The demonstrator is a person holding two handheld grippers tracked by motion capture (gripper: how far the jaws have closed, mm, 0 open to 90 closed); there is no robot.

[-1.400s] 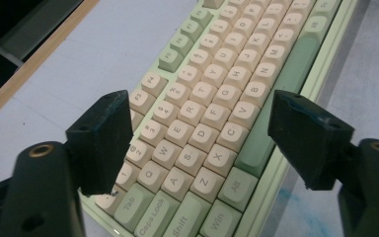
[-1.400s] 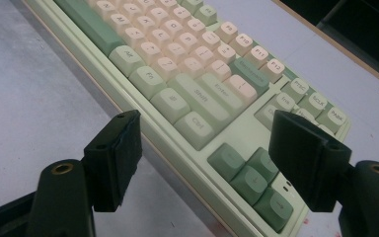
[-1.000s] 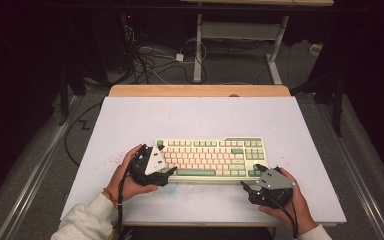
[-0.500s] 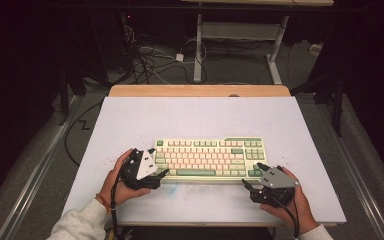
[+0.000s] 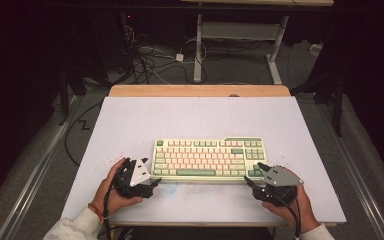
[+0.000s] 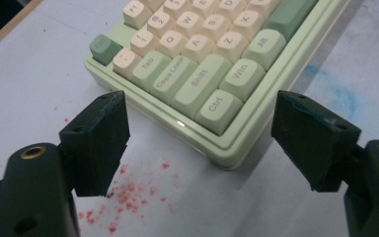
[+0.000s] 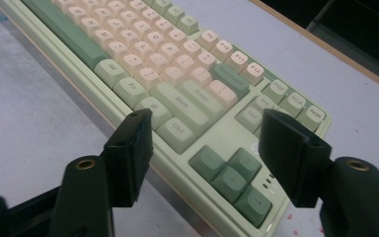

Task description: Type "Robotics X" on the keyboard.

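A pale green and cream keyboard [image 5: 207, 159] lies flat on the white table top [image 5: 195, 117], a little nearer than the middle. My left gripper [image 5: 155, 180] sits at the keyboard's near left corner, open. In the left gripper view the Ctrl corner of the keyboard [image 6: 212, 106] lies between the wide jaws of my left gripper [image 6: 200, 106], and neither pad touches it. My right gripper [image 5: 254, 172] is at the near right corner. Its jaws have just been closing, and in the right gripper view my right gripper [image 7: 207, 123] straddles the arrow keys [image 7: 232, 173] without pressing on them.
Red specks [image 6: 128, 192] and a blue smear [image 6: 335, 91] mark the white top near the left corner. A wooden strip [image 5: 200, 90] runs along the far edge. Beyond it, cables [image 5: 155, 62] and a desk frame [image 5: 240, 35] stand on the dark floor.
My left gripper has drawn back from the keyboard's left end toward the near edge and sunk a little. The right hand has kept its place at the right corner.
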